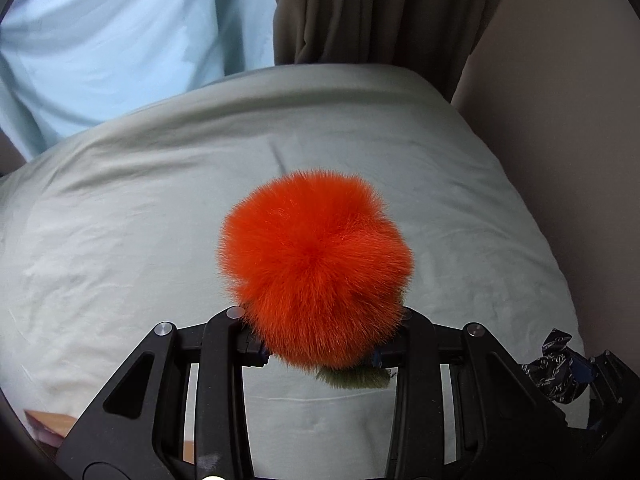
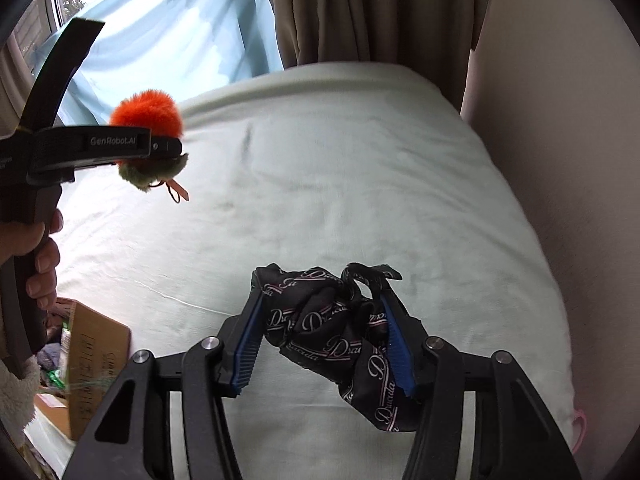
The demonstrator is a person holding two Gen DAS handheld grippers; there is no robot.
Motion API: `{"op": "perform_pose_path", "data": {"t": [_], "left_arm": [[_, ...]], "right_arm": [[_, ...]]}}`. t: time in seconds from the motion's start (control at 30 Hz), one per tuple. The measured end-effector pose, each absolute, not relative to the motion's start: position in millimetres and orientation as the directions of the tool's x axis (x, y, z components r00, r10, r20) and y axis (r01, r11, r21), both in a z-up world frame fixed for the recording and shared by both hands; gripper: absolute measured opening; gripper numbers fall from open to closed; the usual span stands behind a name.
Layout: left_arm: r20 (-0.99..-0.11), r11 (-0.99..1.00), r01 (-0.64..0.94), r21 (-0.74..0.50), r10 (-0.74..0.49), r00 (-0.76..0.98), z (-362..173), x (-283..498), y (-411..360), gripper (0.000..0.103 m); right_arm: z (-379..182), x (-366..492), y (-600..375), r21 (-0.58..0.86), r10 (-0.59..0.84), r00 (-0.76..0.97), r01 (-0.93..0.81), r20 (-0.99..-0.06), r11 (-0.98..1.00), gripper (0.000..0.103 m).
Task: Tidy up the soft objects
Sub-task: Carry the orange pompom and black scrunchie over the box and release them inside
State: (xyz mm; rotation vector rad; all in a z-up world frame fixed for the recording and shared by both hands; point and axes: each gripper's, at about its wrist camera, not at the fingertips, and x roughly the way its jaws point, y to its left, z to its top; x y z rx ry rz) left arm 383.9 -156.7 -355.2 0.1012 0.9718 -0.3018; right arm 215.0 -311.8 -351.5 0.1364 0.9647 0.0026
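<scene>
Orange pom-pom (image 1: 316, 268), with a green tuft underneath, sits pinched in the left gripper (image 1: 320, 354) above the pale bed sheet (image 1: 120, 240). Right gripper (image 2: 324, 344) clamps a black printed cloth (image 2: 340, 332), perhaps a scrunchie, over the same sheet.

On my left gripper (image 2: 176, 148) I read "GenRobot.AI". The black cloth (image 2: 340, 332) carries "Dracula" many times. The box (image 2: 96, 364) print is unreadable.
</scene>
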Motion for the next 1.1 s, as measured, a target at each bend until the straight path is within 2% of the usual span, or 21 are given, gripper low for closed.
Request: {"op": "perform_pose_path", "data": {"t": [0.33,0.6,0.87,1.1], "left_arm": [[-0.755,0.951,0.299,-0.075,-0.25,0.606,-241.7,316.0,-104.1,0.031],[-0.737,0.96,0.263,-0.096,-0.246,0.63,-177.3,260.7,-15.6,0.031],[-0.761,0.983,0.167,-0.073,-0.163,0.627,-170.6,214.1,98.7,0.031],[-0.815,0.994,0.103,-0.026,-0.081,0.574,-202.2,181.9,181.8,0.031]], "right_arm": [[-232.9,174.8,-281.7,0.142,0.062,0.659,0.069,-0.749,0.987,0.051],[-162.1,152.5,-220.8,0.19,0.111,0.686,0.04,-0.719,0.981,0.051],[-152.2,145.3,-124.8,0.239,0.208,0.646,-0.041,-0.734,0.97,0.051],[-187.7,155.7,-46.6,0.26,0.274,0.569,-0.108,-0.775,0.96,0.051]]}}
